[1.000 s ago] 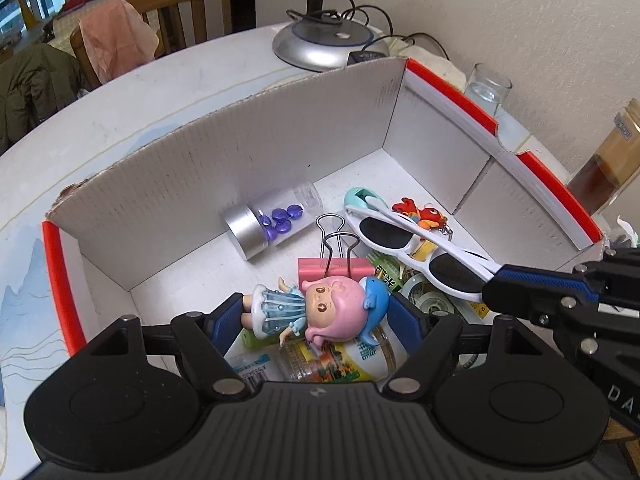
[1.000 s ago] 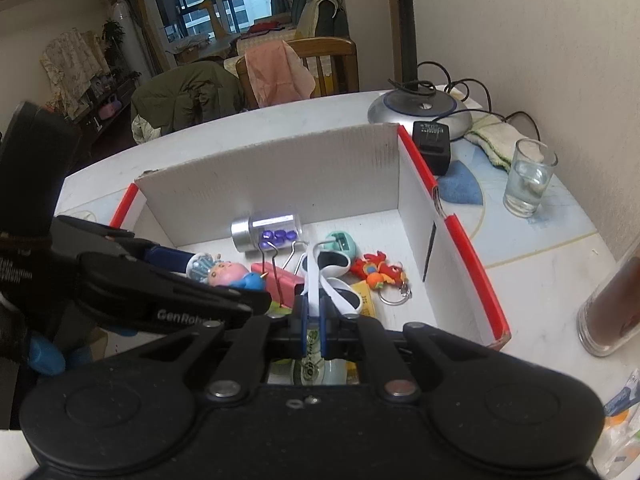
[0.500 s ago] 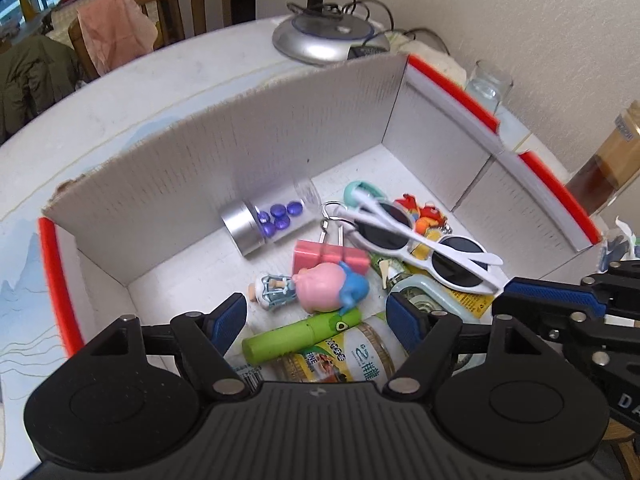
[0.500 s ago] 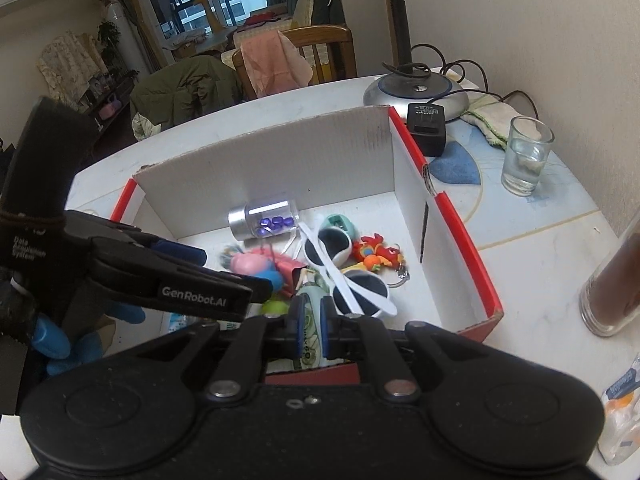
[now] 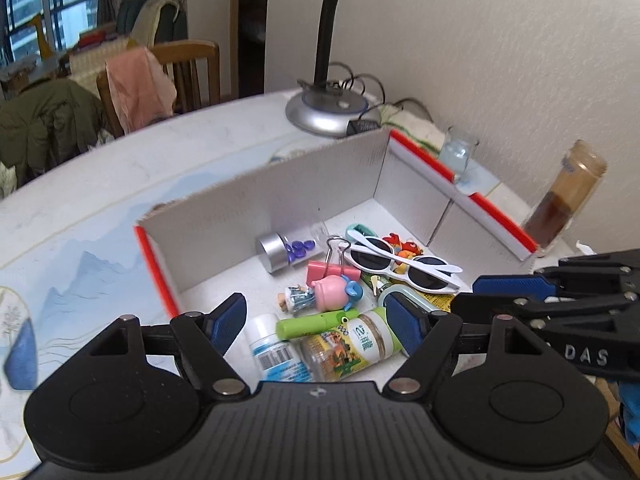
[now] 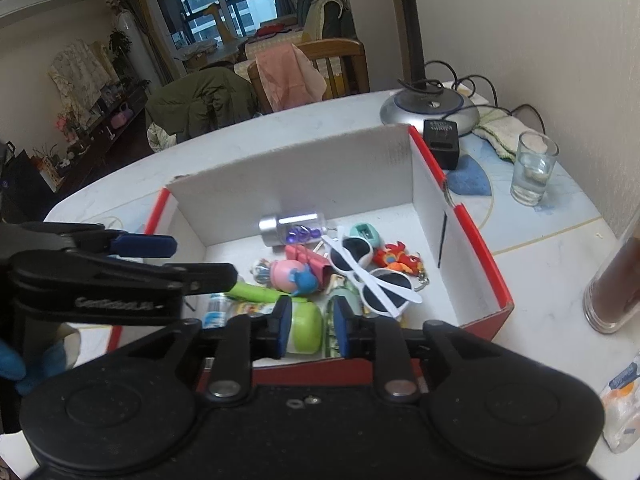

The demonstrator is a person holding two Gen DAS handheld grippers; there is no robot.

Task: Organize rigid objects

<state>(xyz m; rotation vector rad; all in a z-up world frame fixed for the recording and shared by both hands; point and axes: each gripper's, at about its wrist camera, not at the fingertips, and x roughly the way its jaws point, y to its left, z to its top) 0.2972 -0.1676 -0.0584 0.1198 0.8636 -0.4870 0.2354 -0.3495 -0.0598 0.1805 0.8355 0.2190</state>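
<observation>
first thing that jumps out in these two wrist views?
The white sunglasses lying across the clutter toward the right of the red-edged cardboard box. Just left of them lies a pink-headed doll, near the box's middle. Both the left gripper and the right gripper hang empty at the box's near edge, the right's jaws opening.

I read "DAS" in pale letters on the black arm of the right gripper (image 5: 516, 294). The white lettering on the left gripper (image 6: 192, 260) was too blurred to make out. The bottle (image 5: 352, 344) label and the barcode on the white tube (image 5: 272, 348) were too small for me.
</observation>
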